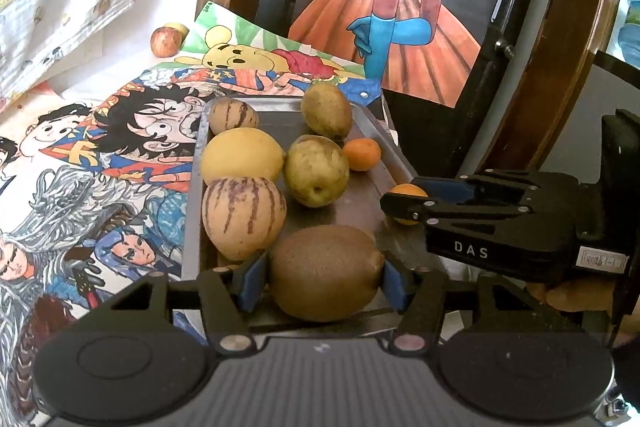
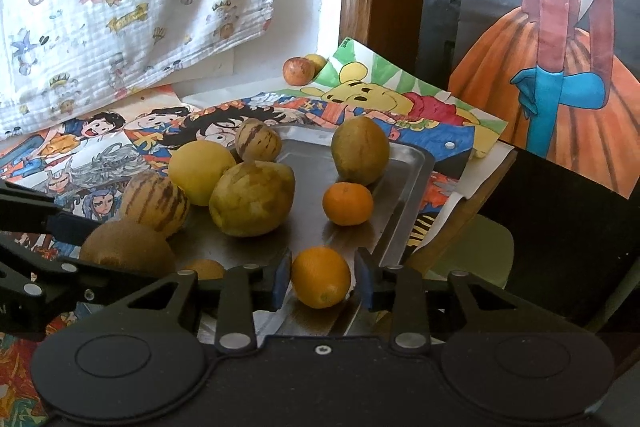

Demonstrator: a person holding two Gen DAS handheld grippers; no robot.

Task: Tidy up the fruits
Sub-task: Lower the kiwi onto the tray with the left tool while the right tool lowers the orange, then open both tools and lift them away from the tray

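Mostly gathered: the metal tray [image 2: 416, 163] already carries eight fruits, and it serves as the landmark here. Working left to right in the right wrist view: kiwi [image 2: 128, 249] at the tray's near-left corner; a striped melon-like fruit [image 2: 154, 201] just behind it; a yellow lemon-like fruit [image 2: 200, 171] on the left edge; a smaller striped fruit [image 2: 258, 143] at the far-left corner; a greenish pear-like fruit [image 2: 252, 199] mid-tray; a small orange fruit [image 2: 321, 277] at the near edge; a mandarin [image 2: 348, 203] right of centre; a second greenish fruit [image 2: 360, 151] at the far-right end. Left hand-held gripper [image 1: 324, 277]: pads touching both sides of the kiwi, apparently clamped on it. Right hand-held gripper [image 2: 322, 279]: pads straddle the small orange fruit with a visible gap on each side, so standing apart, not gripping. Still off the tray: a reddish apple [image 2: 298, 70] with a yellowish fruit tucked behind it, well beyond the tray's far-left corner on the worktop. Judgement: bulk done; those two stragglers left, plus the two fruits in hand to be settled.
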